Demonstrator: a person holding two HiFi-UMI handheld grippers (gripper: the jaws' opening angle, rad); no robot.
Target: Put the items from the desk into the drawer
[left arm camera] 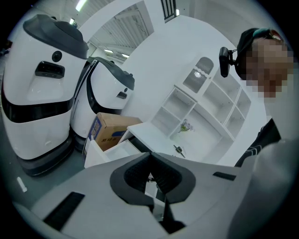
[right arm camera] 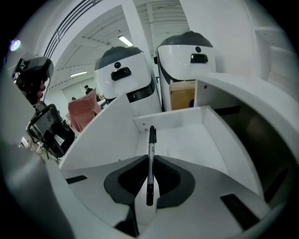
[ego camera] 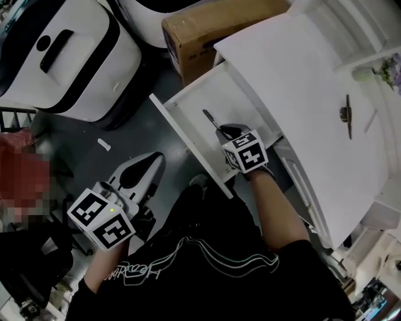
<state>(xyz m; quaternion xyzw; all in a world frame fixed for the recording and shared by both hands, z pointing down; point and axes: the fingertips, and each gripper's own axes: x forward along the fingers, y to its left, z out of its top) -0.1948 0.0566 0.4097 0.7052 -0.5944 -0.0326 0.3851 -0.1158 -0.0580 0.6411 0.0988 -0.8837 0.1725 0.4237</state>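
I count two grippers, the left gripper (left arm camera: 150,156) and the right gripper (right arm camera: 150,158); one black pen (right arm camera: 151,140); one open drawer (ego camera: 216,84); one desk (ego camera: 301,88) bearing one dark item (ego camera: 346,116); one cardboard box (ego camera: 207,31); two white machines, the nearer machine (ego camera: 62,56) and the farther machine (ego camera: 147,12).

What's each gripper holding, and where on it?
Right gripper pinches a black pen on the rear half of its barrel; the front sticks out over the drawer. Left gripper: jaws together, nothing held.
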